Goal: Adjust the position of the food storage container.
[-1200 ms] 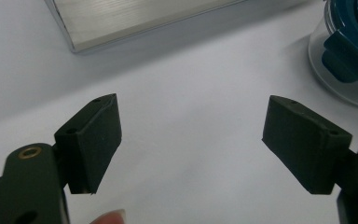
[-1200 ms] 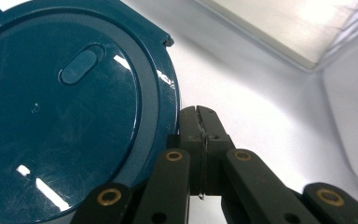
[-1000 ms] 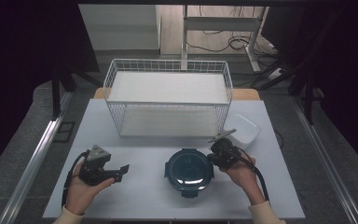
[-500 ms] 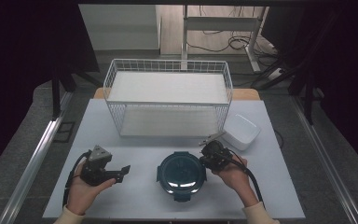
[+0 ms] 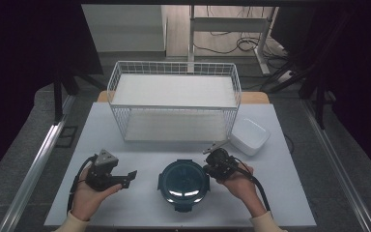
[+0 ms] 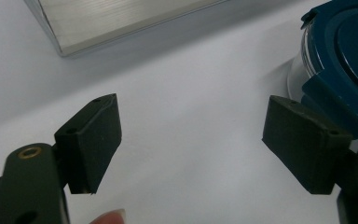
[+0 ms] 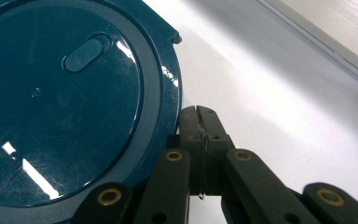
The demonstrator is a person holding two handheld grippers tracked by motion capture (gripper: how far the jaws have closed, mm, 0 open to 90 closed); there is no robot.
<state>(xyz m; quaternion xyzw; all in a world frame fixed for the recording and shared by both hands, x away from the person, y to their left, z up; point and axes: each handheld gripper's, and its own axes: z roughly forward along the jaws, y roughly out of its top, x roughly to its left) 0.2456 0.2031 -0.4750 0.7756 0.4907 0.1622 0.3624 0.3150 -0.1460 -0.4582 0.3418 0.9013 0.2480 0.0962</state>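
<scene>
At the near middle of the white table (image 5: 290, 193) sits a round container with a dark blue lid (image 5: 184, 180), its clear wall visible beneath the lid's rim in the left gripper view. The lid has small tabs at its edge and an oval raised mark on top.

The right tongs (image 5: 214, 164), held in the person's right hand (image 5: 239, 181), lie just beside the lid's right edge. In the right gripper view the two black jaws are pressed flat together with nothing between them, their tips touching or nearly touching the lid's rim; I cannot tell which.

The left tongs (image 5: 131, 177), held in the left hand (image 5: 88, 195), rest to the left of the container, a little apart from it, pointing right toward it. Their jaws stand wide apart and hold nothing; the bare table shows between them in the left gripper view, with the blue lid just past the right-hand jaw.

Farther back stands a white wire basket (image 5: 174, 104) with a pale flat panel on top and another at its base. To its right, near the table's right side, lies a white rounded square box (image 5: 249, 137). A small metal clip (image 5: 212, 146) lies between that box and the right tongs.
</scene>
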